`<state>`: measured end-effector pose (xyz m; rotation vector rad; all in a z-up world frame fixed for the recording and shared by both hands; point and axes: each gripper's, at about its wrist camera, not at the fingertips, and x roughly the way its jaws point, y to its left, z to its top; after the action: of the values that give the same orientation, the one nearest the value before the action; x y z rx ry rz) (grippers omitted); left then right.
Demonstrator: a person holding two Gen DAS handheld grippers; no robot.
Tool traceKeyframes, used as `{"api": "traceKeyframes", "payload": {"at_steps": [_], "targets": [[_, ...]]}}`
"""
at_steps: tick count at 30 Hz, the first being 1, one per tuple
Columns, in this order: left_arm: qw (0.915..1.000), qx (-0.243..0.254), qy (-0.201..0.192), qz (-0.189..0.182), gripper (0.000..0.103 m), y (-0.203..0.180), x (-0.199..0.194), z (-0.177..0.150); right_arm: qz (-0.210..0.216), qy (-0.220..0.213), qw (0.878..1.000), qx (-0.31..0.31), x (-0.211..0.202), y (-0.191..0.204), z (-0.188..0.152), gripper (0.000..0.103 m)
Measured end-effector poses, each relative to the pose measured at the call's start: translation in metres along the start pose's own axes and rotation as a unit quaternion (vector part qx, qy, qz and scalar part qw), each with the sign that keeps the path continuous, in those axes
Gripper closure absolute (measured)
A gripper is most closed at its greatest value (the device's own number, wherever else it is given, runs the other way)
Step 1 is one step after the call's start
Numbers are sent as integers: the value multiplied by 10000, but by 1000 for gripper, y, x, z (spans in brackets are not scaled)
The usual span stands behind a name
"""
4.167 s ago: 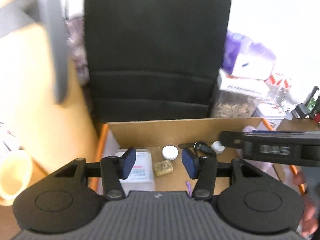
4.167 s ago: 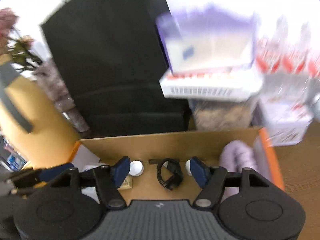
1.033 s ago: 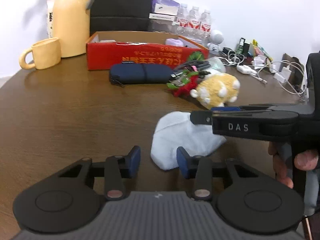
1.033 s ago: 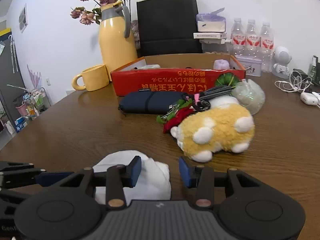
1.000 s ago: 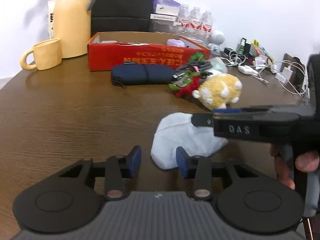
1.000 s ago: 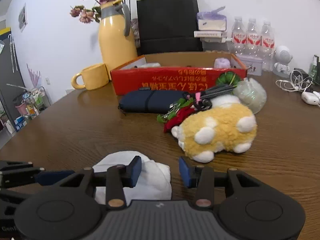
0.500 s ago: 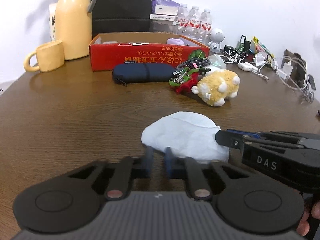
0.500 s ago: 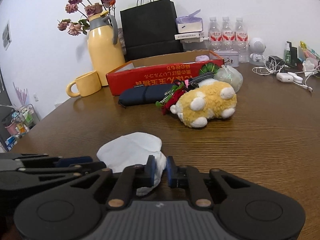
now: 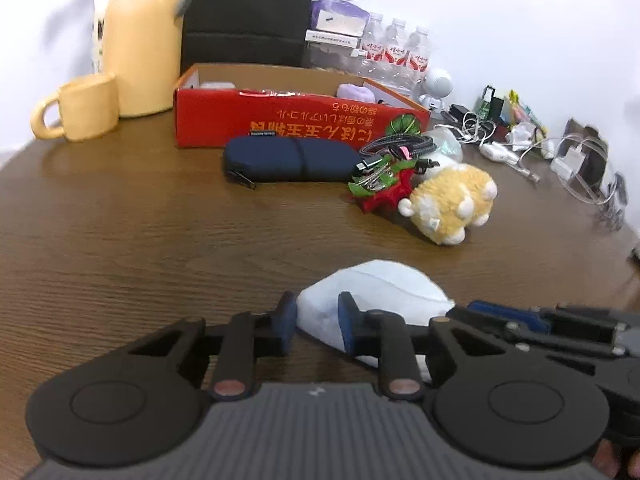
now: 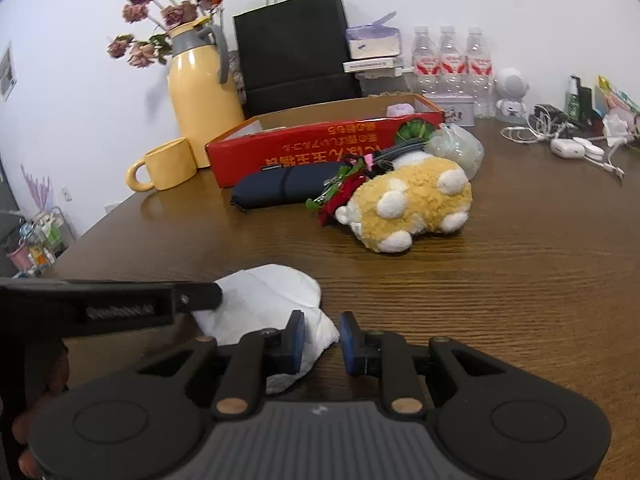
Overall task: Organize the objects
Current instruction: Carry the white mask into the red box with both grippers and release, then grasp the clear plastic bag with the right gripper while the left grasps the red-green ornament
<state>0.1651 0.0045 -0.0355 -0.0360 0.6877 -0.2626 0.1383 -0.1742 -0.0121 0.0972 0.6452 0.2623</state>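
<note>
White cloth (image 9: pixel 372 300) lies near me between my left gripper (image 9: pixel 312 326) and right gripper (image 10: pixel 322 340), both narrowly apart, jaws opening, gripping nothing, probably repositioning to fold it.

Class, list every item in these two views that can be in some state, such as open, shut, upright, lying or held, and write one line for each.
Red box: open-topped, items inside.
Navy pouch: zipped shut, lying flat.
Plush toy: lying on its side.
Yellow mug: upright.
Yellow flask: upright, holding flowers.
Water bottles: upright, capped.
White cloth: crumpled on the table.
Left gripper: jaws opening, cloth corner between them.
Right gripper: jaws opening, cloth edge between them.
</note>
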Motion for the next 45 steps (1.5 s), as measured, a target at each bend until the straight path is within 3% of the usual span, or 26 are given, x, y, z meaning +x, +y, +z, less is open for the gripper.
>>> {"api": "traceKeyframes", "payload": {"at_steps": [3, 8, 12, 15, 19, 21, 23, 28, 29, 31, 33, 35, 37, 40, 43, 45], "targets": [[9999, 34, -50, 131, 92, -6, -8, -4, -41, -40, 10000, -26, -1, 1, 2, 93], [9995, -136, -290, -74, 95, 0, -31, 14, 133, -360, 9993, 32, -16, -1, 23, 94], [9965, -96, -765, -321, 95, 9, -30, 75, 250, -883, 9951, -382, -19, -2, 85, 94], [9951, -173, -879, -420, 95, 22, -1, 138, 321, -1075, 9925, -476, 7, -12, 150, 94], [9989, -230, -289, -303, 95, 37, 82, 216, 89, -636, 9953, -725, 84, -18, 232, 95], [9986, -347, 373, -169, 95, 47, 139, 245, -60, -174, 9945, -1035, 136, -17, 261, 95], [9969, -159, 730, 263, 96, 51, 190, 264, -101, 481, 9935, -1031, 196, -19, 282, 95], [9847, 482, 1252, 1110, 99, 62, 268, 278, -240, 1480, 9871, -558, 314, -31, 301, 96], [9828, 504, 1320, 1190, 99, 67, 275, 279, -205, 1592, 9860, -453, 328, -33, 302, 96], [9870, 419, 1201, 978, 95, 72, 272, 280, -104, 1678, 9855, -239, 342, -37, 301, 93], [9912, 459, 1026, 702, 93, 72, 261, 281, 28, 1634, 9865, 116, 345, -45, 302, 85], [9935, 493, 913, 476, 81, 70, 248, 280, 34, 1510, 9880, 310, 335, -52, 306, 82], [9943, 485, 825, 469, 79, 69, 238, 284, 75, 1355, 9901, 359, 320, -57, 309, 72], [9956, 379, 685, 511, 76, 64, 212, 293, 49, 1233, 9914, 434, 289, -63, 316, 69], [9972, 296, 394, 557, 55, 61, 171, 298, -30, 1039, 9941, 299, 249, -66, 323, 68], [9975, 299, 180, 617, 49, 58, 142, 295, 16, 874, 9959, 237, 215, -68, 319, 66]]}}
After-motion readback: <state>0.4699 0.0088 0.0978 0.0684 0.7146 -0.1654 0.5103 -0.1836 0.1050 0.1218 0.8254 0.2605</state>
